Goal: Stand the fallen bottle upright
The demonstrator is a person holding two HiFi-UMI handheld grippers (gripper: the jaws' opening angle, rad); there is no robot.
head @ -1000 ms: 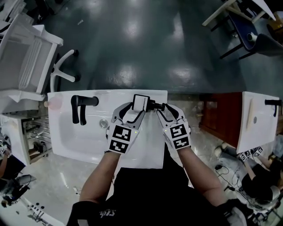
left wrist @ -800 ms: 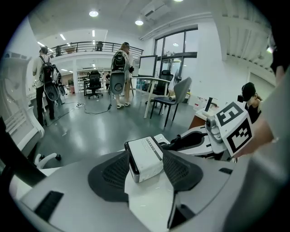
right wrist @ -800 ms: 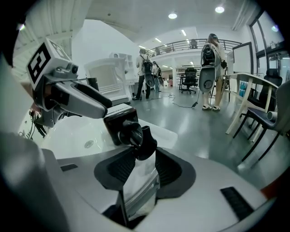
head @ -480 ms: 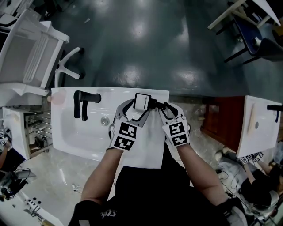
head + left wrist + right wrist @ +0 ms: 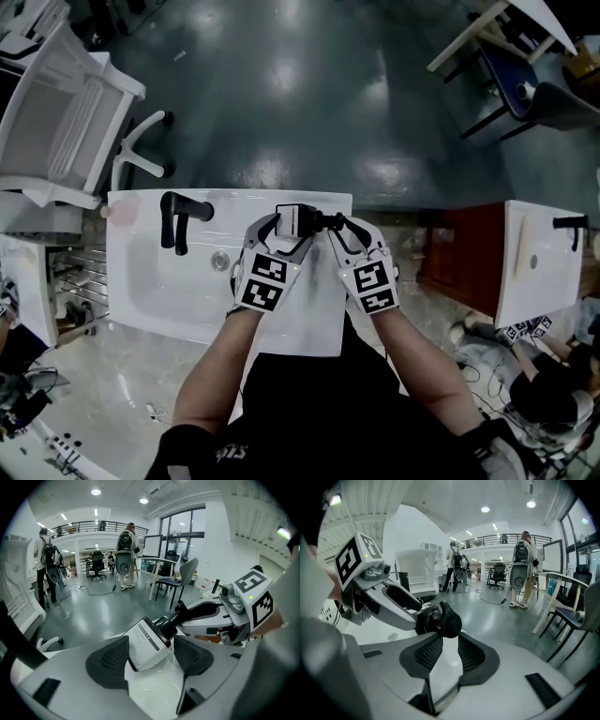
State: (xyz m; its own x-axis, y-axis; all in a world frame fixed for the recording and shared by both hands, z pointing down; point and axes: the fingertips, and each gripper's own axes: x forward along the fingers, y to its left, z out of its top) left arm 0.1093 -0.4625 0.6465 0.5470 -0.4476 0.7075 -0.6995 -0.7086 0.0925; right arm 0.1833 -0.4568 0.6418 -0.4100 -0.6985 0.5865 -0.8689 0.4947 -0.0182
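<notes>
A white bottle with a black pump head lies tilted at the back edge of the white washbasin top. My left gripper straddles the bottle's body. Its jaws have just been opening and the pads stand off the bottle's sides. My right gripper comes in from the right. Its jaws have just been closing, and its pads now pinch the pump head at their tips, so the pump end sits higher than the base.
A black faucet and a drain sit in the basin to the left. Beyond the basin is grey floor with a white chair. A wooden cabinet and a second basin stand to the right.
The right gripper's jaws have narrowed onto the pump head and risen slightly. The left gripper's jaws have spread wider around the bottle's body while that hand stayed in place.
</notes>
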